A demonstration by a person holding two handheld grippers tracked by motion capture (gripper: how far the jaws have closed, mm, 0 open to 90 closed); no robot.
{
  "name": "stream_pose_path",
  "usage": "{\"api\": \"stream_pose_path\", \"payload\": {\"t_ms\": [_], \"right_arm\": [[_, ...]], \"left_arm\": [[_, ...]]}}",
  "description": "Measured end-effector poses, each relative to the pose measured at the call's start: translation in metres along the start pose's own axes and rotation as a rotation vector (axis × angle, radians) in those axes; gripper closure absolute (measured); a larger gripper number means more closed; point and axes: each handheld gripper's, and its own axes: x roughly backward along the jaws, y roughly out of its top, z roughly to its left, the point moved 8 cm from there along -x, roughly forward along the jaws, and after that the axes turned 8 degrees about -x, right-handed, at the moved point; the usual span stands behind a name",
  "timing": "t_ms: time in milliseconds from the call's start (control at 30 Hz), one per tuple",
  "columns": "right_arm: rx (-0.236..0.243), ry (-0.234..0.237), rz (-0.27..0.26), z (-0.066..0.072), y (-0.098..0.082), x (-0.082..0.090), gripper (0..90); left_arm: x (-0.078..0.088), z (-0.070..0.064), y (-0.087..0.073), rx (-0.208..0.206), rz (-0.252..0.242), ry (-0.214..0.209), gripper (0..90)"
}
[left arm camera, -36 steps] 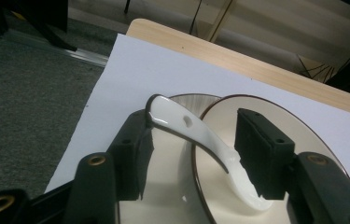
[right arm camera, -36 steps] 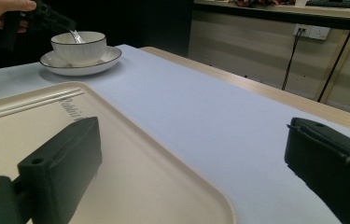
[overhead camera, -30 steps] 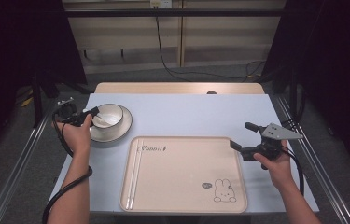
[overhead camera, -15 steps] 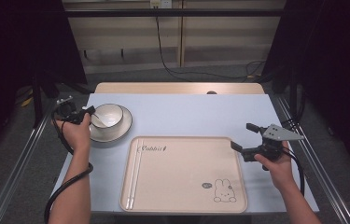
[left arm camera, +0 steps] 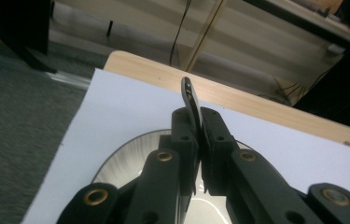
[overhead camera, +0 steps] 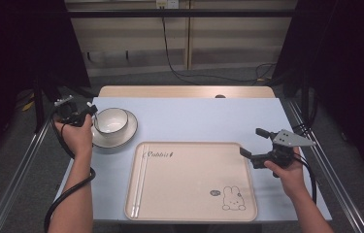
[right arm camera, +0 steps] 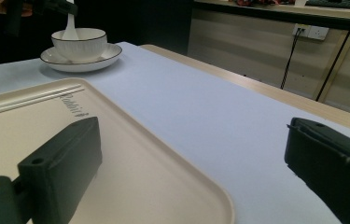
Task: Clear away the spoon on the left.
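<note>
We take the tray (overhead camera: pixel 189 182) as our landmark: a cream tray with a rabbit drawing near its near-right corner and a pair of pale chopsticks (overhead camera: pixel 139 180) lying along its left edge. Beyond the tray's far-left corner sits a white bowl (overhead camera: pixel 110 120) on a saucer (overhead camera: pixel 127 135), both on the blue-covered counter (overhead camera: pixel 208 119). Our left gripper (overhead camera: pixel 88 109) hangs at the bowl's left rim, its jaws pressed together on the handle of a spoon (right arm camera: pixel 70 25); in the left gripper view the thin handle (left arm camera: pixel 191 100) stands up between the two jaws, and in the right gripper view the spoon's white head points down into the bowl. We judge the handle is pinched high so the head can hang free inside the bowl, whether to rest there or be lifted out we cannot tell. Our right gripper (overhead camera: pixel 253 145) waits at the tray's right edge with its jaws spread wide and nothing between them, one jaw over the tray and the other over bare counter, seemingly parked ready to steady the tray or receive something.
</note>
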Motion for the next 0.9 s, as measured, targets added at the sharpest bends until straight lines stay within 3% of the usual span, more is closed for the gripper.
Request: {"api": "stream_pose_path", "payload": {"t_ms": [167,433,500,600,700,900], "right_arm": [[-0.003,0.004,0.003,0.0,0.0,0.001,3.0],[0.003,-0.001,0.0,0.0,0.001,0.001,3.0],[0.002,-0.001,-0.001,0.0,0.001,0.002,2.9],[-0.002,-0.004,-0.004,-0.001,0.002,0.002,2.6],[0.0,-0.007,-0.007,-0.001,0.002,0.002,2.5],[0.002,-0.013,-0.016,-0.001,0.003,0.002,2.5]], "left_arm": [[0.004,-0.01,0.005,0.004,-0.016,-0.035,85.8],[0.016,-0.027,0.023,-0.03,-0.029,-0.075,85.8],[0.018,-0.033,0.027,-0.018,-0.036,-0.097,85.9],[0.022,-0.043,0.03,-0.046,-0.024,-0.124,85.9],[0.025,-0.053,0.033,-0.041,-0.022,-0.164,86.0],[0.028,-0.066,0.034,-0.027,-0.006,-0.2,86.0]]}}
